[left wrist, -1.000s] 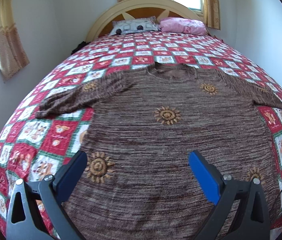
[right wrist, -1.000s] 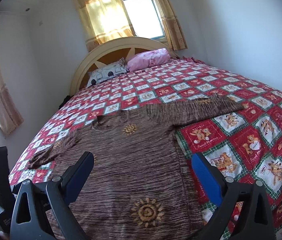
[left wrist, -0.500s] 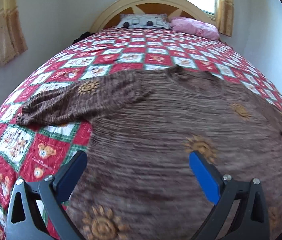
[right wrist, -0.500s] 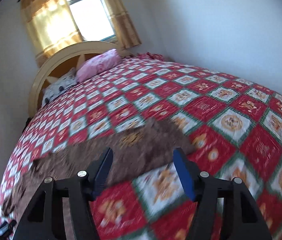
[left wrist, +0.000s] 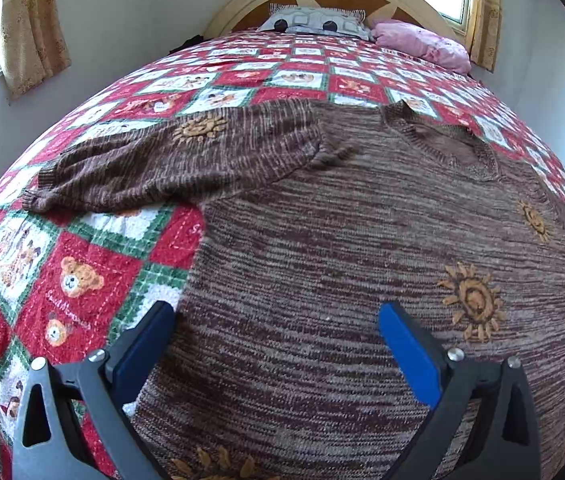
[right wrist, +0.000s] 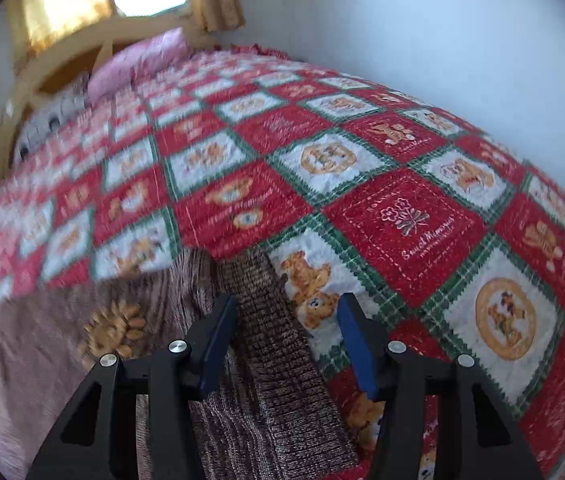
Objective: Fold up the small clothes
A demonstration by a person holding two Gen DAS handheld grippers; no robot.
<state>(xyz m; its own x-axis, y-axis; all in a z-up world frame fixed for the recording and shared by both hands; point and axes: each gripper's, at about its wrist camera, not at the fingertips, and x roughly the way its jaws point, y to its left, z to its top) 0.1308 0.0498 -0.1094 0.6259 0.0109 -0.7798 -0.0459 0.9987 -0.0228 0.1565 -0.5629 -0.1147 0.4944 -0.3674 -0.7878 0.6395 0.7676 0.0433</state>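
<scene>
Garment: brown knit sweater (left wrist: 362, 248) with sun motifs, spread flat, front up, on the bed's patchwork quilt (left wrist: 82, 272); neckline toward the headboard, both sleeves stretched out sideways.
Step in hand: judged to be taking the sleeve ends, ready to fold the sleeves in over the body.
Right hand-held gripper (right wrist: 286, 344): jaws about half open and just been closing; ribbed sleeve cuff (right wrist: 258, 304) between them, blue pads not yet pressing on the knit.
Left hand-held gripper (left wrist: 278, 344): jaws wide apart, empty, over the sweater's side edge where knit meets quilt; other sleeve (left wrist: 170, 164) lies well ahead, untouched.
Doing it well, right side: close fully on the cuff only, low enough to catch both layers of rib but not the quilt beneath.
Doing it well, left side: reach on to the far cuff rather than pinching the body edge.
Fold line: carry each cuff across level, crease at the shoulder seam, sleeve laid straight over the chest.
Risk: soft knit stretches and drags; a shallow pinch may slip, and a quick pull may shift the whole body out of square.
</scene>
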